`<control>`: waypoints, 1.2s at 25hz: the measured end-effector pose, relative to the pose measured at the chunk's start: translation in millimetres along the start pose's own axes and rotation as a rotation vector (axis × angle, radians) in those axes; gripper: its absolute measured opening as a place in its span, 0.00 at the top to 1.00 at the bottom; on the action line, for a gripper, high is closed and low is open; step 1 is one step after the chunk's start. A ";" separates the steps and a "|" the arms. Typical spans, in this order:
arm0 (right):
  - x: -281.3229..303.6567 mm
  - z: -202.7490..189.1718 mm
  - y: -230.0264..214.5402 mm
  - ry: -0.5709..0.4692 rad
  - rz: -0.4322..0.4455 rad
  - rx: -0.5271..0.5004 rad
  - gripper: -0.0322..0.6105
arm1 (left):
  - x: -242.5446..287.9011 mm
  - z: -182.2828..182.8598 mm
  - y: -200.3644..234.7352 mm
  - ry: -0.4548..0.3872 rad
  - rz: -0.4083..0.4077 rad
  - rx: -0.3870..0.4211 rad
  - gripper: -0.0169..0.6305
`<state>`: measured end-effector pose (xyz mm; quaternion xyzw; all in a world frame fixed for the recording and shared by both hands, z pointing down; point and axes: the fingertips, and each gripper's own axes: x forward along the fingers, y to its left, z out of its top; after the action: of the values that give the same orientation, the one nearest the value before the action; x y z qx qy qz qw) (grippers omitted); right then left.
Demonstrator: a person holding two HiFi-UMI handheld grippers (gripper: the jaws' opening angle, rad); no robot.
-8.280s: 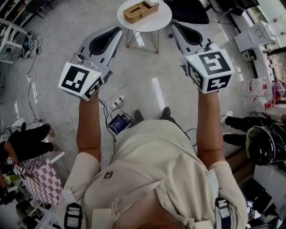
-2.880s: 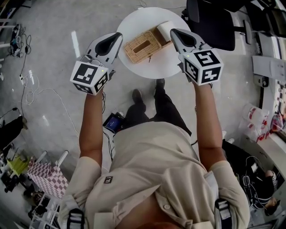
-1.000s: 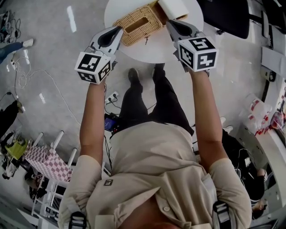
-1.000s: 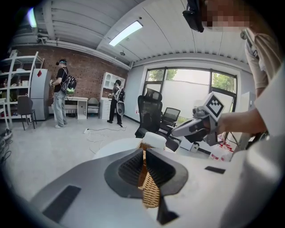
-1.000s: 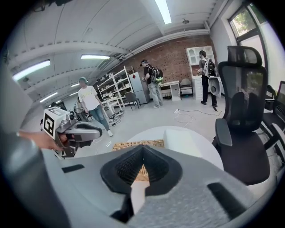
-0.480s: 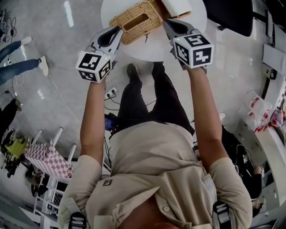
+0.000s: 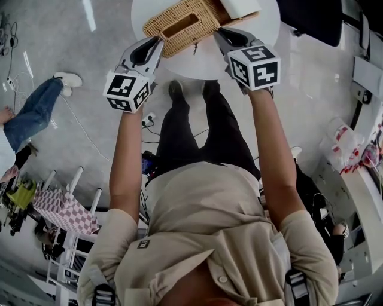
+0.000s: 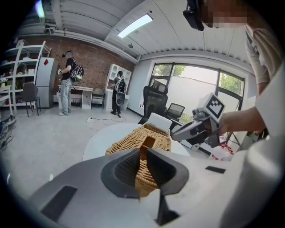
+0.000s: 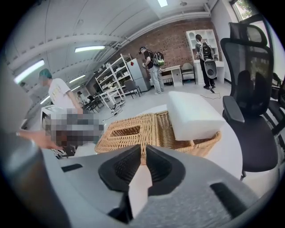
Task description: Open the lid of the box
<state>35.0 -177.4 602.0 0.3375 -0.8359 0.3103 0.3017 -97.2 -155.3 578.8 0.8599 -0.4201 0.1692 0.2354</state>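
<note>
Box [image 7: 182,24] at frame top, long axis slanting up-right, just ahead of left tool [image 7: 158,40] and right tool [image 7: 218,33]; both closed, empty.

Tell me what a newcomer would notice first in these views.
A wicker box with a slotted lid sits on a round white table, with a white block resting in its uncovered end. The left gripper and right gripper point at the box's near side, jaws together and holding nothing.
</note>
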 end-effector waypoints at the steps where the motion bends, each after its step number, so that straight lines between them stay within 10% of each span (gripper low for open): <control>1: 1.3 -3.1 -0.2 0.006 -0.001 0.002 0.90 | -0.2 -2.2 0.0 -0.003 0.003 -0.002 0.95; 7: 8.7 -17.6 3.8 0.030 0.000 0.015 0.88 | -3.4 -16.5 0.7 -0.007 0.011 -0.021 0.81; 30: 13.4 -10.9 14.4 -0.036 0.021 -0.002 0.89 | -10.0 -8.3 -5.8 -0.131 -0.024 0.008 0.80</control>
<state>19.5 -166.2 613.8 0.3341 -0.8450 0.3067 0.2835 -99.3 -141.3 579.2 0.8749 -0.4239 0.1112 0.2060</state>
